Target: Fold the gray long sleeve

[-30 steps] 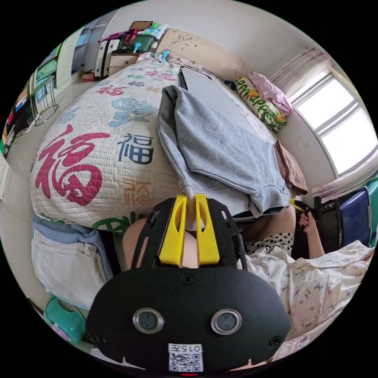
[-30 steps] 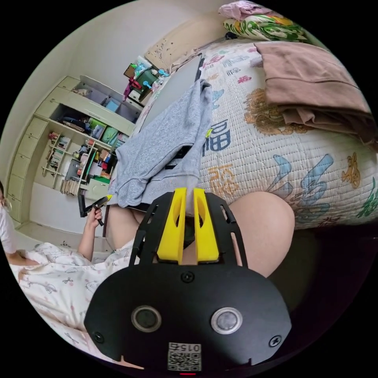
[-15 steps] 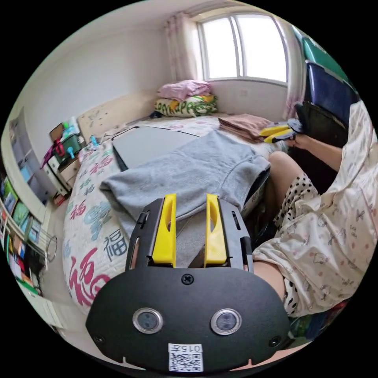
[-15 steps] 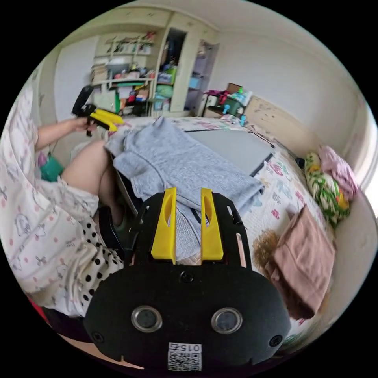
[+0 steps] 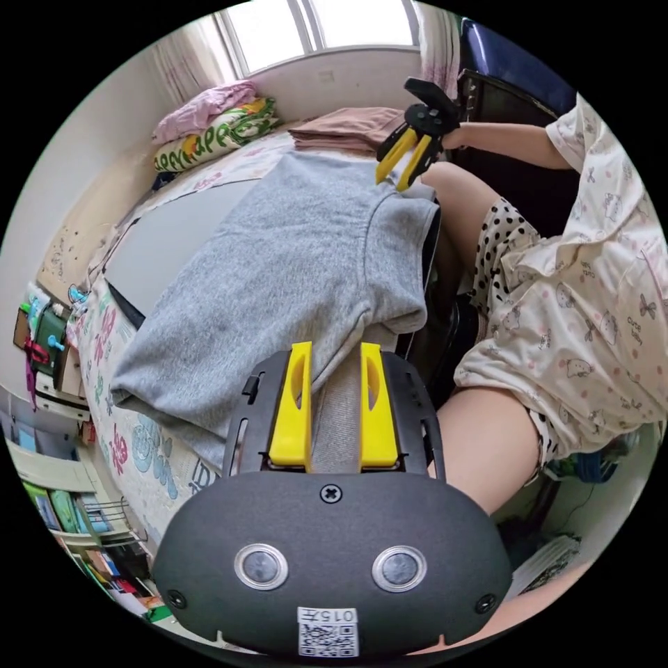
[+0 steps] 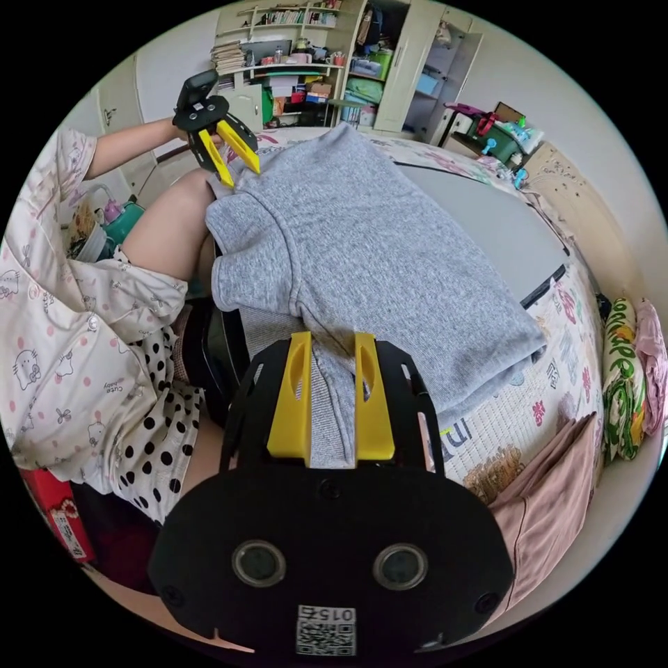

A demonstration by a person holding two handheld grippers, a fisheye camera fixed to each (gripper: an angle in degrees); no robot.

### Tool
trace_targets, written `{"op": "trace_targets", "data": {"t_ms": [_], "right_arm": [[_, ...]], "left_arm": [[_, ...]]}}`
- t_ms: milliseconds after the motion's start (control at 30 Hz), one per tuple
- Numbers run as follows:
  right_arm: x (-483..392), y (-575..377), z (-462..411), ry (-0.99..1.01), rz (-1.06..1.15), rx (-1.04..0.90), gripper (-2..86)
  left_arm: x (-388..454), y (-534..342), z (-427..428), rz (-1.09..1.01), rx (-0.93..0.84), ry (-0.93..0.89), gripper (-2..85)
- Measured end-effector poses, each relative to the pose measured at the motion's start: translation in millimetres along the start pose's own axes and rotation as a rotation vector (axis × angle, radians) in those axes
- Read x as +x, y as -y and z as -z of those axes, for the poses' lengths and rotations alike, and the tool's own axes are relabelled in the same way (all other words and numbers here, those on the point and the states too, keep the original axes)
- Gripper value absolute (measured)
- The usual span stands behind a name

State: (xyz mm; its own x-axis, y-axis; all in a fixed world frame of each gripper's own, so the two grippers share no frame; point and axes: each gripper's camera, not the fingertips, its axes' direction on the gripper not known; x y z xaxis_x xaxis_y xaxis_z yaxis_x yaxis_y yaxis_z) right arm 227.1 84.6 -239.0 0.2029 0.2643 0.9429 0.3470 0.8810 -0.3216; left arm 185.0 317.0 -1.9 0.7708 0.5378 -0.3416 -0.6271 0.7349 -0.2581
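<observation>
The gray long sleeve (image 5: 292, 264) lies folded on the bed (image 5: 132, 452), its long axis running away from the person. Both the left tongs (image 5: 335, 355) and right tongs (image 6: 331, 344) gape apart, gripping nothing, a sleeve strip lying loose between each pair.

Two hand-held grippers (image 5: 335, 348) (image 6: 331, 337), one gray long sleeve (image 5: 292, 257).
</observation>
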Motion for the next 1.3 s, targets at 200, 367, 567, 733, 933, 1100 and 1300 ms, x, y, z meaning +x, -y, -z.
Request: {"op": "trace_targets", "data": {"t_ms": [200,367,567,733,933,1100,1300], "right_arm": [[17.5,24.6,-8.3,0.018,-0.058,-0.034,1.6],[69.8,51.7,24.3,0.104,-0.150,0.032,0.5],[224.5,141.4,92.7,-0.064,-0.375,0.257,0.1],[389.0,255.0,82.2,-0.288,-0.616,0.314,0.2],[392.8,235.1,50.4,0.068,-0.580,0.443,3.2],[309.8,138.1,13.8,0.249,-0.605,0.401,6.7],[225.9,49.6,-12.5,0.320,-0.789,0.288,9.8]], "left_arm": [[-21.3,-2.9,-4.6,0.081,-0.025,-0.126,3.4],[-70.7,1.3,32.9,0.178,0.090,-0.128,1.1],[-217.6,48.0,89.3,0.398,0.342,0.096,0.7],[-358.2,94.1,66.7,0.733,0.480,0.270,1.2],[-310.4,74.3,34.5,0.719,0.559,0.127,2.5],[-191.8,27.2,-12.6,0.569,0.470,-0.130,4.5],[-44.0,4.2,-45.0,0.496,0.370,-0.240,7.2]]}}
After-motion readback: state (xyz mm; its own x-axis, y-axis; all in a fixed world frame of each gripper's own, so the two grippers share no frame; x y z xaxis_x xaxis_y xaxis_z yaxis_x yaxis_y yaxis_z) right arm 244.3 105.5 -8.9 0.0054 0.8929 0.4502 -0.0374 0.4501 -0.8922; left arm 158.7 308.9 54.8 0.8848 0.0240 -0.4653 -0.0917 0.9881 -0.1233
